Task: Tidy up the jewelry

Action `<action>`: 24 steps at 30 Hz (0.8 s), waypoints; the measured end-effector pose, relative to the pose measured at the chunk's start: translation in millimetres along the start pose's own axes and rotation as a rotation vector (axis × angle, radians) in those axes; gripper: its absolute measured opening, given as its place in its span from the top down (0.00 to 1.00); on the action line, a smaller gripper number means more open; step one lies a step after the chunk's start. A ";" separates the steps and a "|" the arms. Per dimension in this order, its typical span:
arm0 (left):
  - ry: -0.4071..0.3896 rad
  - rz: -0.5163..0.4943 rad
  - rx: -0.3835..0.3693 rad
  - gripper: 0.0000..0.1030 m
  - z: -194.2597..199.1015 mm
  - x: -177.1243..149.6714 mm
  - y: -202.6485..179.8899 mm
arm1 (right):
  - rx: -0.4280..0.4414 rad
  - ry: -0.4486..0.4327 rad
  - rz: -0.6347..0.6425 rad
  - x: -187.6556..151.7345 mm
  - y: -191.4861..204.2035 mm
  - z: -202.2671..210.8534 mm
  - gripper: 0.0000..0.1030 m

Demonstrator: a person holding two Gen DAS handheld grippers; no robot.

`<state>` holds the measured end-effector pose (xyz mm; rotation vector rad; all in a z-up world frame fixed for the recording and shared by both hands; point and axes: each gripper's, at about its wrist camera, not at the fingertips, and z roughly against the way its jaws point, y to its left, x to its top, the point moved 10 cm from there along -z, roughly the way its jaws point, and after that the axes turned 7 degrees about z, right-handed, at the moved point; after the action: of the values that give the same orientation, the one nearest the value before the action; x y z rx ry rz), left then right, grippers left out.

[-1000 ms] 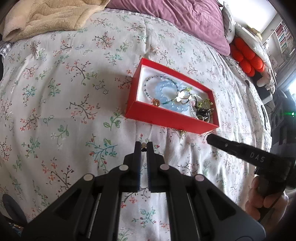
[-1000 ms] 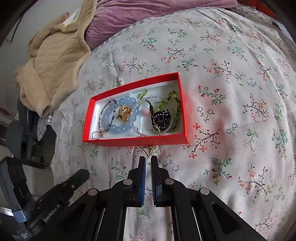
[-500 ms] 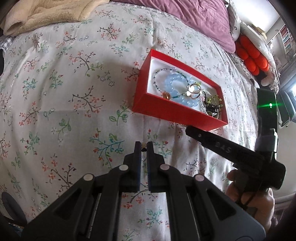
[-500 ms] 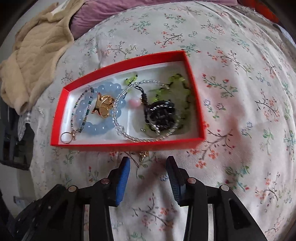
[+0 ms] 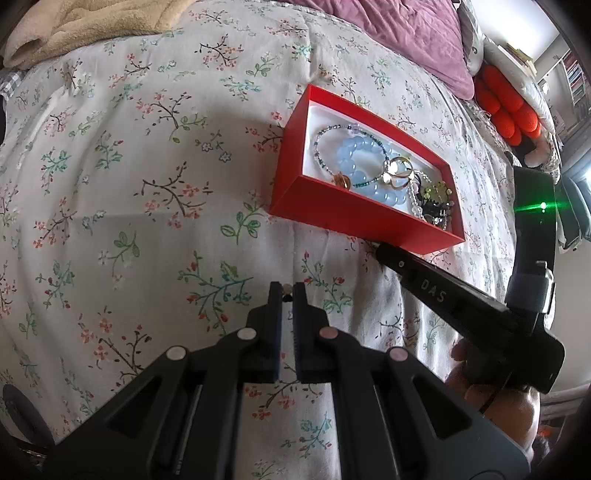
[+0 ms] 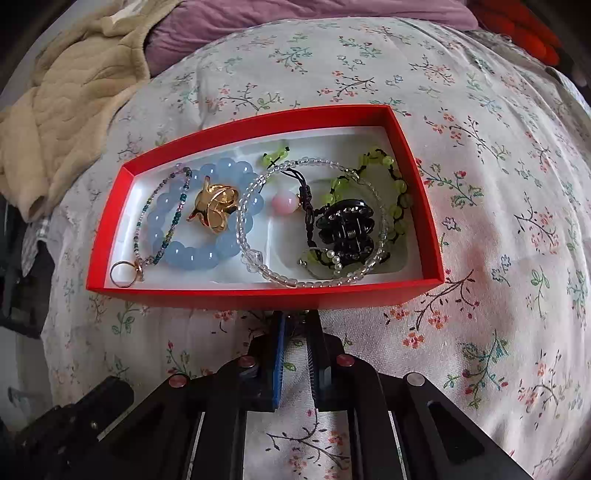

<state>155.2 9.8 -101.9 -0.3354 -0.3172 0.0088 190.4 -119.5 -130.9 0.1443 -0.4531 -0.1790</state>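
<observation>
A red box (image 6: 258, 293) with a white lining lies on the floral bedspread; it also shows in the left wrist view (image 5: 354, 216). It holds a blue bead bracelet (image 6: 207, 254), a gold clip (image 6: 216, 208), a clear bead bracelet (image 6: 295, 282), a black claw clip (image 6: 343, 227) and a green bead bracelet (image 6: 397, 192). My right gripper (image 6: 295, 319) is against the box's near wall, jaws narrowed around a small gold piece that is mostly hidden. My left gripper (image 5: 287, 291) is shut and empty, left of the box.
A beige blanket (image 6: 62, 103) and a purple pillow (image 6: 266, 22) lie at the head of the bed. An orange cushion (image 5: 506, 107) is at the far right. The floral bedspread (image 5: 129, 184) stretches wide to the left of the box.
My right gripper opened, moved up to the box's near wall and narrowed around the small gold piece on the bedspread. My left gripper stayed shut and drifted slightly.
</observation>
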 end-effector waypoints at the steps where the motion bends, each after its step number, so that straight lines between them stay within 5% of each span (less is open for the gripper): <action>1: -0.001 -0.001 0.000 0.94 0.0 0.3 0.1 | 0.006 0.003 0.003 -0.6 -0.6 0.8 0.94; 15: -0.023 -0.023 -0.011 0.94 9.8 -1.3 -8.4 | 0.121 0.006 0.007 -8.8 -15.9 40.4 0.94; 19: -0.018 -0.017 -0.009 0.94 9.0 -3.0 -8.2 | 0.090 0.033 0.006 -8.7 -14.5 32.6 0.77; 22: -0.018 -0.007 -0.008 0.94 8.0 -1.1 -6.9 | 0.070 0.039 0.008 -8.9 -11.5 24.8 0.45; 24: -0.016 -0.002 -0.008 0.94 7.1 -0.7 -6.5 | 0.046 0.025 0.018 -6.7 -9.6 21.4 0.45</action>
<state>152.0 5.8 -93.7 -0.3430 -0.3338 0.0083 173.5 -129.5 -116.4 0.1868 -0.4341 -0.1489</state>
